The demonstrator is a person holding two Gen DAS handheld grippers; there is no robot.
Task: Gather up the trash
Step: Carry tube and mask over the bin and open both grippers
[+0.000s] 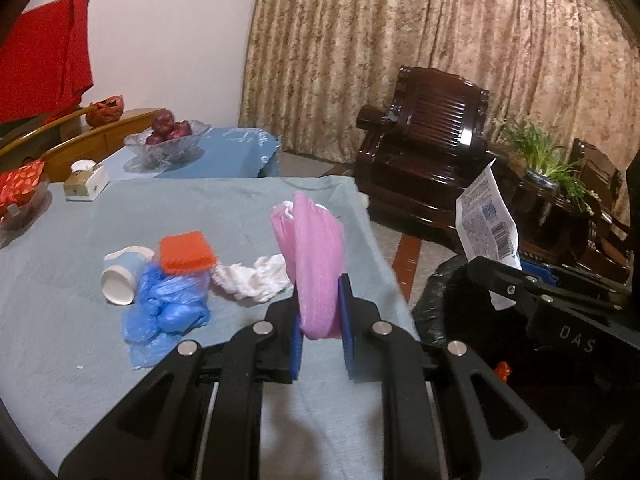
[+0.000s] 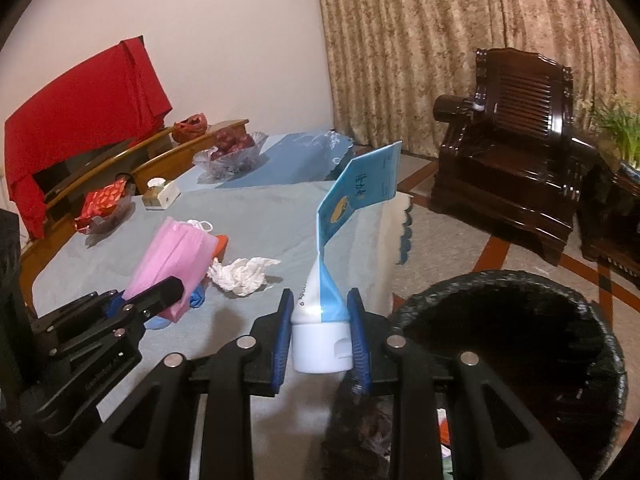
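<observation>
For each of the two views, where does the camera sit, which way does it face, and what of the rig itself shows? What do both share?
Left wrist: on the left tool, facing forward and down across the table; its own fingers clamp a pink mask; the right tool shows at right.
Right wrist: on the right tool, facing the table and black-lined bin; its fingers clamp a toothpaste tube; the left tool shows at left.
Shared: mask, tube, crumpled tissue, fruit bowl, dark armchair.

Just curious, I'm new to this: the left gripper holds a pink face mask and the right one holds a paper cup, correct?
Not quite. The right gripper holds a squeezed toothpaste tube, seen in the right wrist view. The paper cup lies on the table. The left gripper holds the pink face mask.
</observation>
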